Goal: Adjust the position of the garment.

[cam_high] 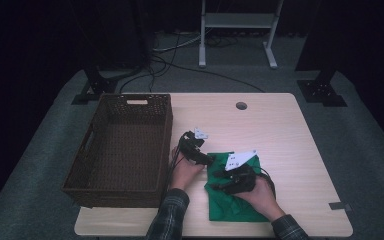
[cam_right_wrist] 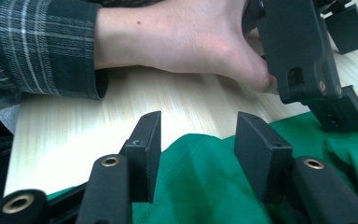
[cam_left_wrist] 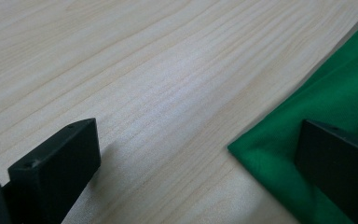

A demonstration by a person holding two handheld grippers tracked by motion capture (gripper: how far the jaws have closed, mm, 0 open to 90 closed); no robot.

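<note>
**Barely begun: the green cloth is being gathered, nothing is in the basket**

Clearly the work is at an early stage. The right gripper [cam_right_wrist: 196, 154] has its jaws half spread with a raised fold of the crumpled green fabric cloth [cam_right_wrist: 205, 182] between them; the pads do not look to be pressing on it yet, though the fold hides the contact, so I would not call it grasped. The left gripper [cam_left_wrist: 200, 158] stands with its jaws wide apart, one down on the bare wood and the other over the cloth's edge, holding nothing.

Further out, the cloth lies bunched on the pale wooden surface [cam_high: 280, 125] near the person's edge, under the right gripper [cam_high: 232, 180], with the left gripper [cam_high: 196, 150] just at its upper left corner. The dark brown woven rectangular basket [cam_high: 122, 145] sits just beside the left hand [cam_high: 182, 170] and appears empty.

What is left, by my reading: closing on the cloth, then folding or lifting it, perhaps towards the basket.
</note>
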